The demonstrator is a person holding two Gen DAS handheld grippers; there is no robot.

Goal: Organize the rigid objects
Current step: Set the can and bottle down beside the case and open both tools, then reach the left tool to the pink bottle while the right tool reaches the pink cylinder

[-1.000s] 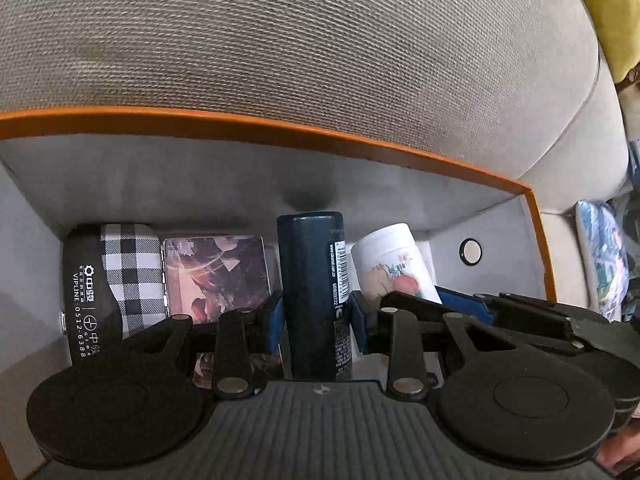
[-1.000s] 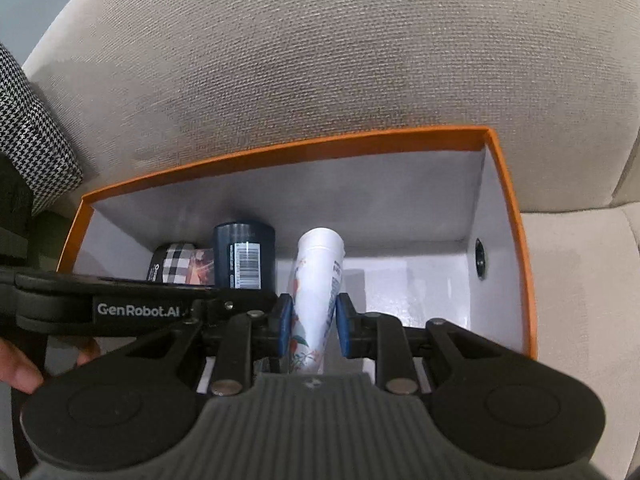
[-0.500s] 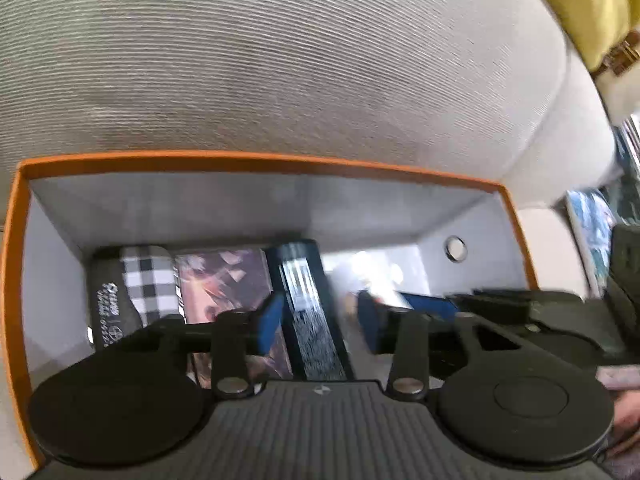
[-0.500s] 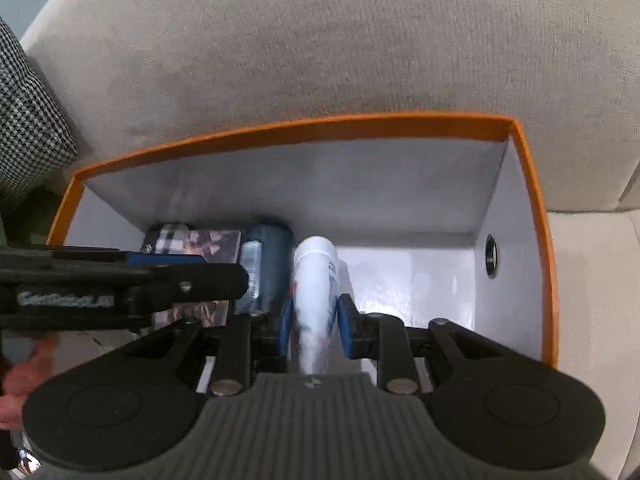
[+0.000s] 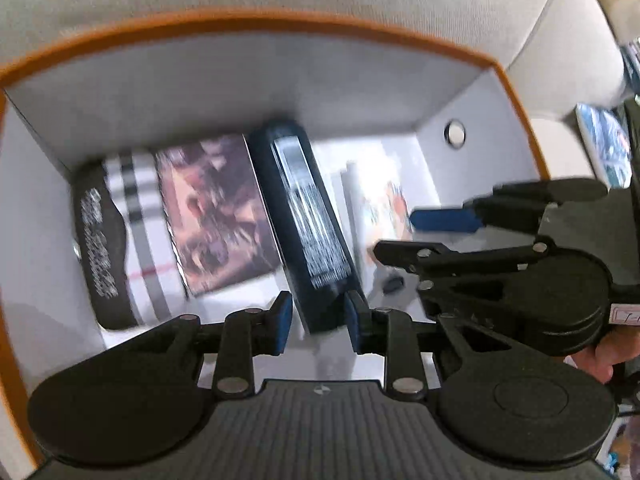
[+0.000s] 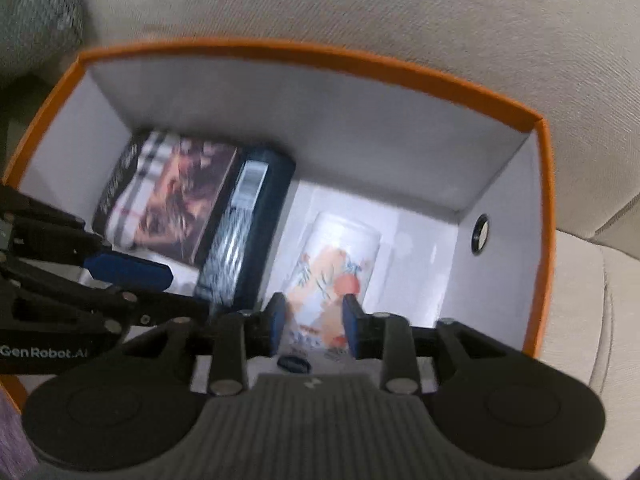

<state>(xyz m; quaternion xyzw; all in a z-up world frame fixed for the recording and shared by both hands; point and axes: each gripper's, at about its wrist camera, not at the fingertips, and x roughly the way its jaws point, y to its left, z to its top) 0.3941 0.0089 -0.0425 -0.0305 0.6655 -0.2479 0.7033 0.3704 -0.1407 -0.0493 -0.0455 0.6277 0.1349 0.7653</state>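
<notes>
The left tongs (image 5: 316,318) stand spread a little, their blue pads (image 5: 283,316) on either side of the near end of a dark blue can (image 5: 304,220). A thin gap shows beside each pad, so they straddle the can without pinching it. The can lies flat on the floor of an orange-rimmed box (image 5: 248,64) with pale inner walls, its barcode side turned up.

The right tongs (image 6: 313,327) are likewise spread, with the blue pads (image 6: 351,326) flanking the near end of a white tube with a peach print (image 6: 336,264). Whether the pads touch the tube cannot be told through the blur. The tube lies flat on the box floor, just to the right of the can (image 6: 244,232).

To the left of the can lies a flat picture case (image 5: 216,216), and left of that a checked case (image 5: 120,240) with white lettering on its dark side; the two lie side by side against the box's left end. A round metal eyelet (image 6: 481,234) sits in the right wall of the box (image 6: 400,120). The box rests on a beige sofa (image 6: 400,8), with the cushion back rising behind it. Part of a hand (image 5: 612,354) shows at the right edge of the left view, holding the right tongs (image 5: 444,232).
</notes>
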